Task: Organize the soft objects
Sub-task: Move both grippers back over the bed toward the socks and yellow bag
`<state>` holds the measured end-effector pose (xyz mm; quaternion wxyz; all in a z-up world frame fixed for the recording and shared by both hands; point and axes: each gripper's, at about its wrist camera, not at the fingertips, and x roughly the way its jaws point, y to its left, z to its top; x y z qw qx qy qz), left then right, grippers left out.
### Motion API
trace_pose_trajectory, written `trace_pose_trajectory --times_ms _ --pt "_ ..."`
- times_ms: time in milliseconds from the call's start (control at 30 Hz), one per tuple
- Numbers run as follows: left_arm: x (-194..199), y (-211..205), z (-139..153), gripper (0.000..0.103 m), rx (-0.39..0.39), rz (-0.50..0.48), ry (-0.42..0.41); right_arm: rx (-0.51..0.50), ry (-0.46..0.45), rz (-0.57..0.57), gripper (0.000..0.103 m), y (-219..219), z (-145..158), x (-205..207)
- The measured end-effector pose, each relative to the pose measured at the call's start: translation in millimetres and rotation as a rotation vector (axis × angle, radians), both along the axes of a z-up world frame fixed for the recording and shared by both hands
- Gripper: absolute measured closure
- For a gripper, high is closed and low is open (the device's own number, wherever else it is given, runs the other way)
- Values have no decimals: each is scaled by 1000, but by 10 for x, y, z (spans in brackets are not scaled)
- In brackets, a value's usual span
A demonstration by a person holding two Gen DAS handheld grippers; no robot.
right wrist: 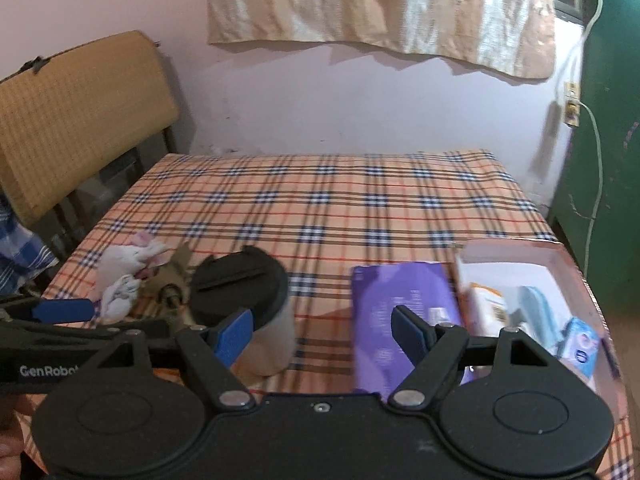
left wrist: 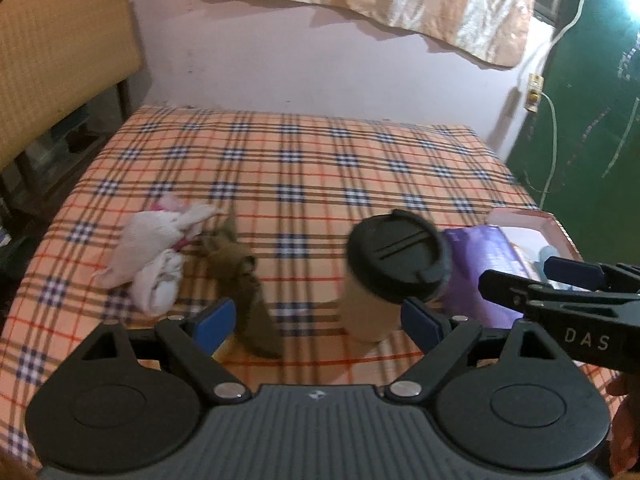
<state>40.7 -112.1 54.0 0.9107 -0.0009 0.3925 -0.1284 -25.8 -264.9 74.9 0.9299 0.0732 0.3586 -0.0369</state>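
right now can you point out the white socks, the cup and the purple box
white socks [left wrist: 154, 248], left wrist view, on the middle of the bundle
cup [left wrist: 396, 254], left wrist view, on its black lid
purple box [right wrist: 400, 304], right wrist view, on its top face

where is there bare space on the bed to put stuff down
The back of the plaid bed cover, toward the wall, is bare. A strip is also free between the cup and purple packet. Crowded: white socks and brown cloth left, pink box right.

Lidded cup [left wrist: 394, 276], purple packet [right wrist: 400, 312], plaid bedsheet [left wrist: 304, 168]
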Motion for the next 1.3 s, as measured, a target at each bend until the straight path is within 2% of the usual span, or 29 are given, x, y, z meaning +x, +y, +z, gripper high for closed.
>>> trace_pose_trajectory --times_ms 700,1033,1300 --pt "-94 815 -90 11 -7 134 22 6 21 145 13 868 -103 253" --pt "-179 1127 -149 11 -59 153 22 14 8 183 13 1166 -162 275" --pt "-187 1406 -352 11 -44 199 56 59 -1 224 13 1334 -244 216"
